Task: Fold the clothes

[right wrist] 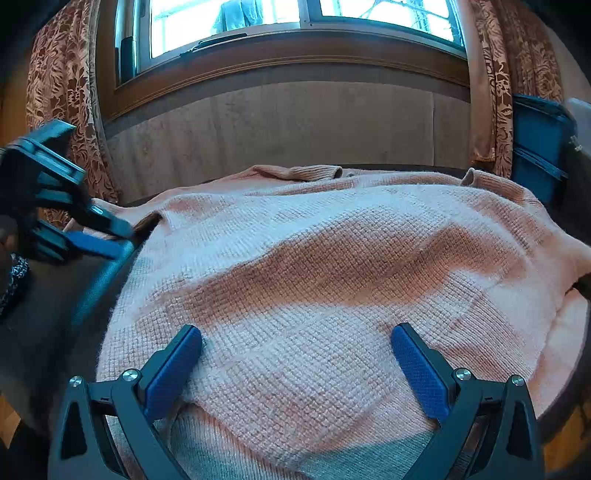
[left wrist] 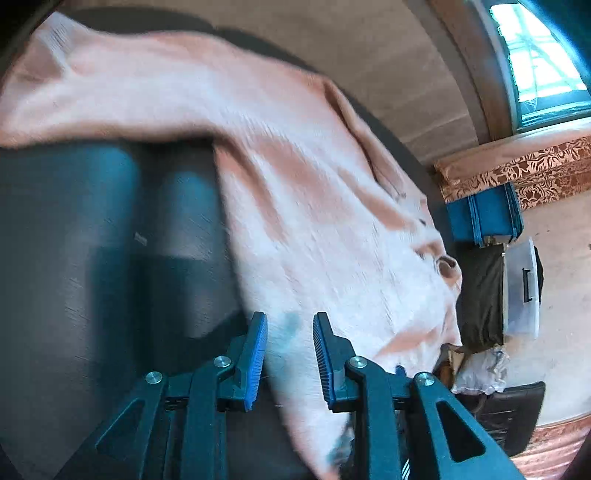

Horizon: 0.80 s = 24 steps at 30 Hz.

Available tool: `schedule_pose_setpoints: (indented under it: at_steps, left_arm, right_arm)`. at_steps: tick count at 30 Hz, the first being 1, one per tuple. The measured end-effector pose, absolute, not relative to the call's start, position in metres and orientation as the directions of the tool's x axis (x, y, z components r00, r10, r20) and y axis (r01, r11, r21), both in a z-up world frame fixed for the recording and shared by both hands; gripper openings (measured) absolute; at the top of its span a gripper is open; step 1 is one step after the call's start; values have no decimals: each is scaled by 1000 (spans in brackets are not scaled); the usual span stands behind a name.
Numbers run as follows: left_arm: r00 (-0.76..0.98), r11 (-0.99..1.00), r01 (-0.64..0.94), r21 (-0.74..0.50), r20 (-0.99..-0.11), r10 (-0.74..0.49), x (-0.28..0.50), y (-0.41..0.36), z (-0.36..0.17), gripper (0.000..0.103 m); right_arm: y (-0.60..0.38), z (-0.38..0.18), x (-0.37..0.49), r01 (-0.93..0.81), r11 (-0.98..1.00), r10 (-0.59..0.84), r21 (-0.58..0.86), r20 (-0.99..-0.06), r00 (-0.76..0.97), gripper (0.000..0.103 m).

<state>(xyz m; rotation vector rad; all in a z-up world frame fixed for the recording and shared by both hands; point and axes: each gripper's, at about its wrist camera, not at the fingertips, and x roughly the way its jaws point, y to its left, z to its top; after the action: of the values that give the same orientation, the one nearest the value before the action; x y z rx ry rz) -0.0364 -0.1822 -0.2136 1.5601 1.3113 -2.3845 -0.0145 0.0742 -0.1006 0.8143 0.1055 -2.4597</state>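
Note:
A pale pink knitted sweater (right wrist: 314,266) lies spread over a dark table (right wrist: 55,314). My right gripper (right wrist: 295,338) is wide open, its blue pads low over the sweater's near part. In the left wrist view the sweater (left wrist: 295,177) drapes across the dark table (left wrist: 92,240), and the image is blurred. My left gripper (left wrist: 289,325) is partly open, with sweater fabric running between its blue pads; the pads do not press it. The left gripper also shows in the right wrist view (right wrist: 92,240) at the sweater's left edge.
A window (right wrist: 295,18) with patterned curtains (right wrist: 62,92) stands behind the table. A blue bin (left wrist: 484,218), a clear plastic box (left wrist: 522,291) and dark bags (left wrist: 480,299) sit on the floor past the table's edge.

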Motion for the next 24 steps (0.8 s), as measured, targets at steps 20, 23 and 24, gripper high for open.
schedule_pose_setpoints:
  at_steps: [20,23,24]
  left_arm:
    - [-361,-905,262,-334,-904,229,-41,-70,-195,33]
    - [-392,-893,274,-356,-890,235,-34,-77,-195,9]
    - [-409,-869,291,-399,-874,264,-29,-85,-194,8]
  right_arm:
    - [127,-79,-44,404,-825,-561,395,-650,-512,103]
    - [126,-77,-45,401,-827,-558,393,-661,-503,103]
    - [125,-77,-45,405,-827,-558,391,-664,-498,103]
